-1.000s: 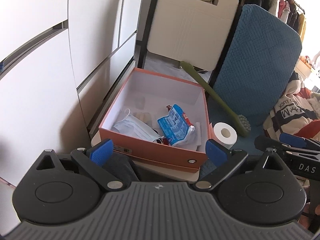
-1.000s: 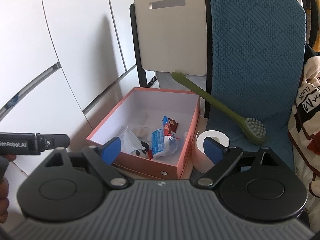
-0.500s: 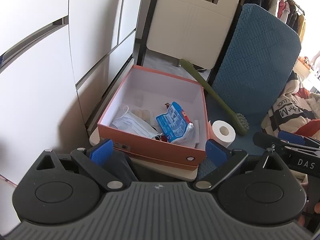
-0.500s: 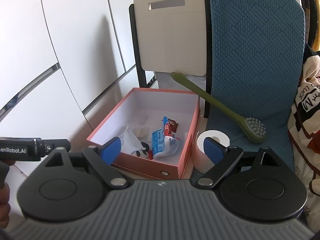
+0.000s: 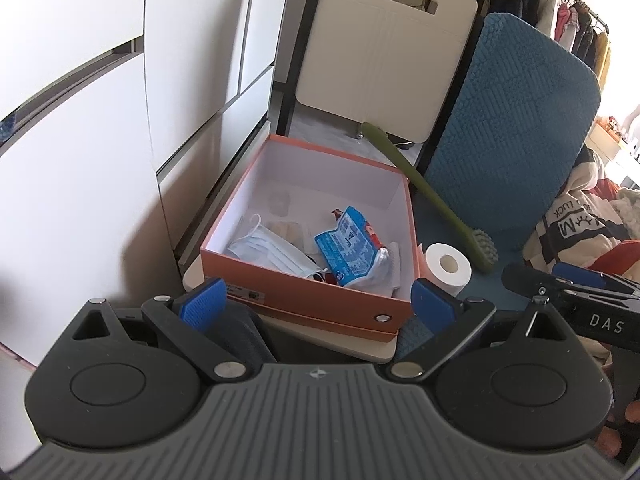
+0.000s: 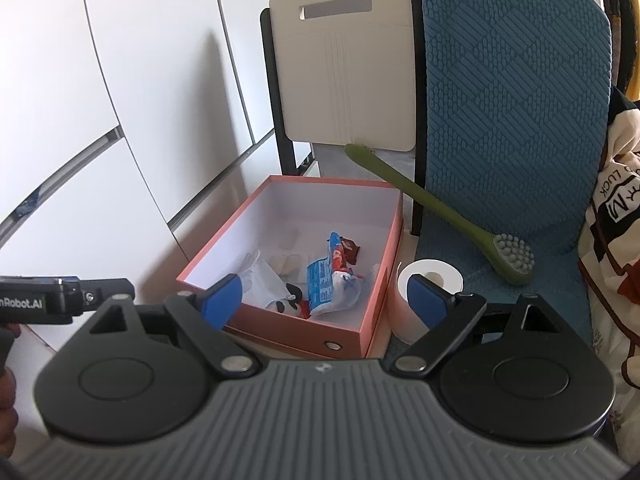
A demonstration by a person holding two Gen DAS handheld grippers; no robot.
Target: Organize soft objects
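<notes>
White cabinet doors [image 5: 100, 160] are lining the space beside an orange box [image 5: 312, 292], the landmark here, which is sitting open on a pale board. A cream folding chair [image 6: 348, 76] is standing behind the box, and a blue textured cushion [image 6: 516, 112] is leaning upright just beyond its far right corner. A green long-handled brush [image 6: 440, 212] is lying on the cushion's base, slanting away from the box. A roll of toilet paper [image 6: 428, 284] is standing just beside the box's right wall. Inside the box, a white face mask [image 5: 268, 248] is lying near the front left, with a blue snack packet [image 5: 352, 248] lying to its right; a small black-and-white soft item is showing at the front wall in the right wrist view.

The left gripper [image 5: 318, 300] is hovering in front of the box, its fingers released and spread wide with nothing between them. The right gripper [image 6: 324, 298] is likewise hanging before the box, fingers spread and empty.
</notes>
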